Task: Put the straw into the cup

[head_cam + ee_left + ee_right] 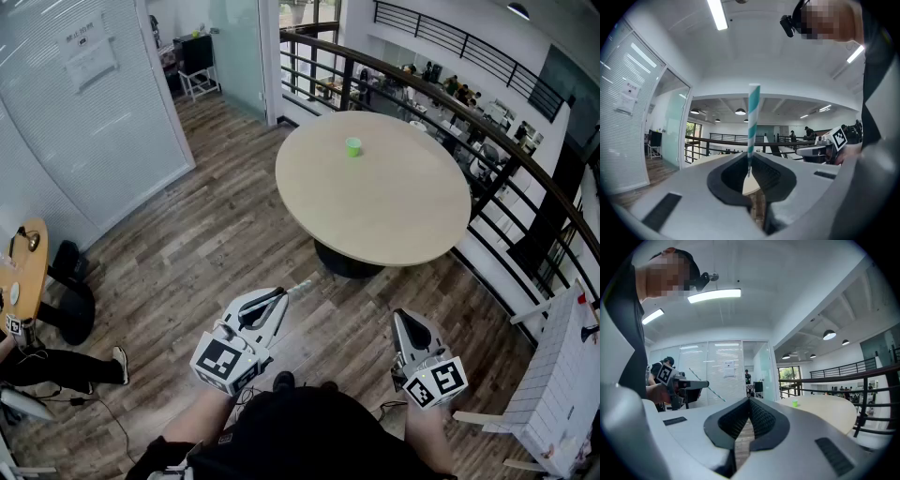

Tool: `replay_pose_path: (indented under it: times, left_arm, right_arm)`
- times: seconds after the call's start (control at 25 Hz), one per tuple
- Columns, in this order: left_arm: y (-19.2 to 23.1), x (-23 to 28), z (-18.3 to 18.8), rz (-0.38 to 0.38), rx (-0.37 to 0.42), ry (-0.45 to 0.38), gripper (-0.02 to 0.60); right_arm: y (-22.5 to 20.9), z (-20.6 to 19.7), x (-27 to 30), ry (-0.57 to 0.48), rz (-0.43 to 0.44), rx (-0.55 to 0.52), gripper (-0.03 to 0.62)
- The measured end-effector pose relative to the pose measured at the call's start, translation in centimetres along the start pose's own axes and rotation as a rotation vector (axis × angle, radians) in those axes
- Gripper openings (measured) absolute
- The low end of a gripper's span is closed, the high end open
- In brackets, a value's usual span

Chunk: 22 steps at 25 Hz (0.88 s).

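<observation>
In the head view we stand on the wooden floor (187, 253), well apart from the round table (394, 216). The green cup (353, 146) sits on the table's far half, upright and alone. Our left gripper (281, 298) points toward the table. A thin pale stub beyond its tip seems to be the straw (303, 287), though it is too small here to be sure. Our right gripper (405, 321) is held level beside the left one, also well short of the table.

The left gripper view settles it. The jaws are clamped on the lower end of a teal-and-white striped straw, which stands upright between the pads. Most of its length rises clear above them. So we judge the pickup done.

In the right gripper view the jaws are closed against each other with nothing between them. Past them the cup shows small on the tabletop, by its near edge as seen from here and off to the right. It has no straw in it.

By our reading the task is about at its midpoint. The straw is in hand, but the walk to the table and the lowering of the straw into the cup are both yet to do. The cup is small and light, so we expect the free end will need careful aim. The closed right gripper could steady the cup if that is wanted.
</observation>
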<state>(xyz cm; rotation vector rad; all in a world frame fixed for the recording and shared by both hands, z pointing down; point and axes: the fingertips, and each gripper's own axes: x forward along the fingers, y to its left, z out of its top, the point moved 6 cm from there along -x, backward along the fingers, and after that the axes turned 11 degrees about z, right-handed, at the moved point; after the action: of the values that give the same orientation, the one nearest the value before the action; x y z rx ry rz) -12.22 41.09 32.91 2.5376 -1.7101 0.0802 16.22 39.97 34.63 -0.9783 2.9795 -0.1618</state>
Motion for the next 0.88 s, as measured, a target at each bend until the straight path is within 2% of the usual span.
replay_pose_path:
  times: [0.52,0.88]
  left_arm:
    - [-1.1,0.9,0.2,-0.01,0.008,-0.007,0.029]
    - [-4.9,0.8,-0.2,0.027,0.009,-0.002,0.029]
  right_arm:
    - [-0.9,-0.1,-0.8,-0.004,0.016,0.015,0.021]
    - [-2.9,-0.3,-4.0,-0.04,0.037,0.037,0.021]
